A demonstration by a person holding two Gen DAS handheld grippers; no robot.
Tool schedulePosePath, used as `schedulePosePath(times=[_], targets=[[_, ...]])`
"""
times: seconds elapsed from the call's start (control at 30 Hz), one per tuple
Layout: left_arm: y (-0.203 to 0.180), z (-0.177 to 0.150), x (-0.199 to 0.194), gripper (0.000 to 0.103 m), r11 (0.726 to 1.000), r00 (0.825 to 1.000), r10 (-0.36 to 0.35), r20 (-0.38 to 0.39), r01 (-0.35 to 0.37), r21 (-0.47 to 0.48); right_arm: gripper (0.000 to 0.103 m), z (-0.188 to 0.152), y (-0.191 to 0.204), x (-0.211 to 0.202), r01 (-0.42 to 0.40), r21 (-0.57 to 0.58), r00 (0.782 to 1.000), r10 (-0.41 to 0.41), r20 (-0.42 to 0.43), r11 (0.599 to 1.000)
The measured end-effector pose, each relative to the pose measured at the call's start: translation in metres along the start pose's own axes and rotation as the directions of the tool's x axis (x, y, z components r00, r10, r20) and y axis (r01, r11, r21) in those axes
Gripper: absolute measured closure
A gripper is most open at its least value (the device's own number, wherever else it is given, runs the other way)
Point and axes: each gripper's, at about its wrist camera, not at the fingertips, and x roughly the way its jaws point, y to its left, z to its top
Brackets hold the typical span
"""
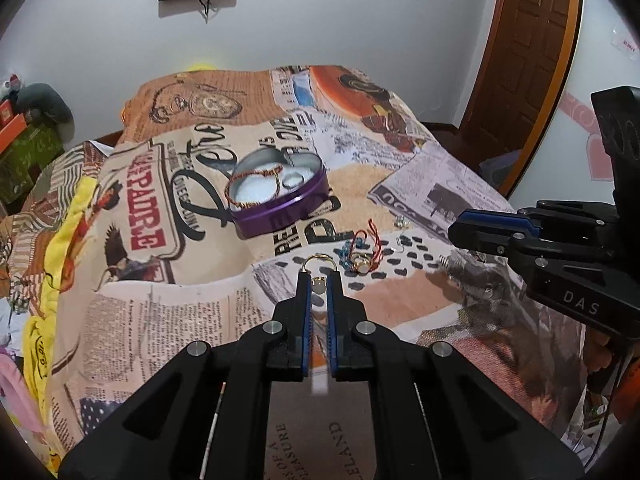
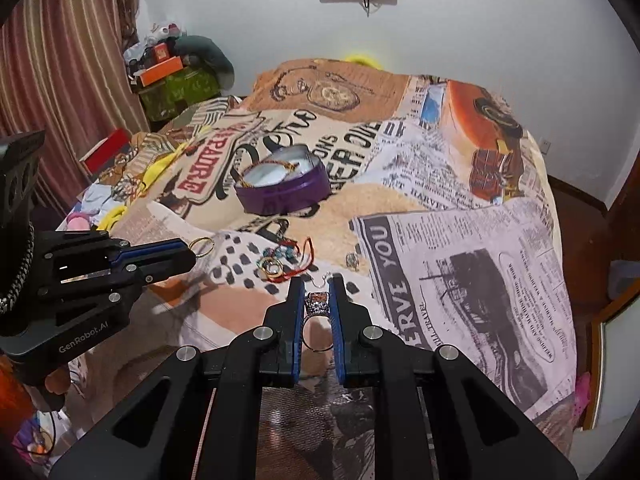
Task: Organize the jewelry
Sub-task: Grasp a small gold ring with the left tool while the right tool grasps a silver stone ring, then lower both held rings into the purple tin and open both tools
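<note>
A purple heart-shaped tin (image 1: pixel 280 208) (image 2: pixel 288 196) stands open on the printed bedspread, with a red-gold bracelet (image 1: pixel 252 184) and a silver ring (image 1: pixel 294 179) inside. My left gripper (image 1: pixel 319 278) is shut on a thin gold ring with a pale stone (image 1: pixel 318 262), held above the cloth; it also shows in the right wrist view (image 2: pixel 201 246). My right gripper (image 2: pixel 316 286) is shut on an ornate silver ring with an orange stone (image 2: pixel 317 304). A small heap of loose jewelry (image 1: pixel 362 254) (image 2: pixel 280 264) lies between the grippers and the tin.
A small earring (image 2: pixel 352 261) lies on the cloth right of the heap. Boxes and clutter (image 2: pixel 168 72) sit at the far left by a striped curtain. A wooden door (image 1: pixel 520 60) stands at the right. The bedspread (image 1: pixel 200 280) drops off at its edges.
</note>
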Motion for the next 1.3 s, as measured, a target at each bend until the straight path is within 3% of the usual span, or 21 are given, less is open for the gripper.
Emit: schedulePosePath(times=[0.57,0.97,1.3], targets=[[0.019,0.022,-0.021,0.098,0.999,0.996,0.045,0.081,-0.043,-0.016,0.092,0.037,0.024,-0.013,-0.001,-0.031,0.996,0.004,0.091,1.0],[0.038,0.043,-0.008,0.098,0.997,0.991,0.076,0.109,-0.073,-0.026,0.092,0.066,0.022,-0.002,-0.024,-0.007,0.991,0.025,0.135,1.0],[0.049,0.056,0.011,0.098,0.997,0.991,0.079,0.11,-0.076,-0.03,0.092,0.087,0.017,0.024,-0.028,-0.004,0.993,0.028,0.112,1.0]])
